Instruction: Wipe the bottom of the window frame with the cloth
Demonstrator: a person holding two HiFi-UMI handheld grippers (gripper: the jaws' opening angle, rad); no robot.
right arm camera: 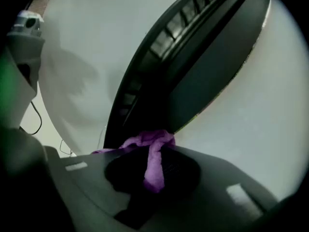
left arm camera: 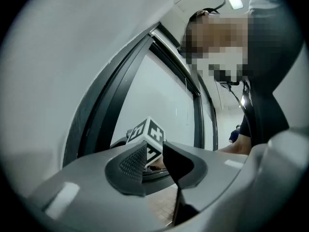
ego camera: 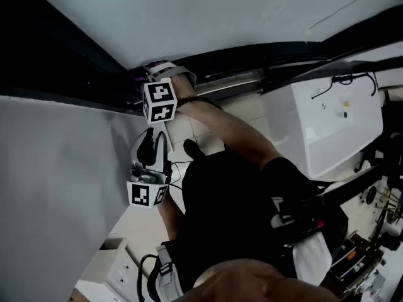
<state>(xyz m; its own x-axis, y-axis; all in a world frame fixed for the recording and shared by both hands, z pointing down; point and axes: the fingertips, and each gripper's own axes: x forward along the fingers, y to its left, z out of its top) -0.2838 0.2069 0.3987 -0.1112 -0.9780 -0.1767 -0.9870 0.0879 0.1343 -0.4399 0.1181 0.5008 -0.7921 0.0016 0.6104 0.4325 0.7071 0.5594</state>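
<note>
Nearest us, our left tool (left arm camera: 154,152) hangs with its jaws parted and nothing between them. Ahead of it, our right tool (right arm camera: 153,170) is clenched on the purple cloth (right arm camera: 153,151), which bunches just past its tips against the dark window frame (right arm camera: 159,81).

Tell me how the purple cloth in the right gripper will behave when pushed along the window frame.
Likely floppy: the purple cloth droops in a limp twisted strand between the shut jaws of the right gripper. Probably light and soft, as its fuzzy pile bunches against the window frame. It may fold or drag rather than slide flat.
</note>
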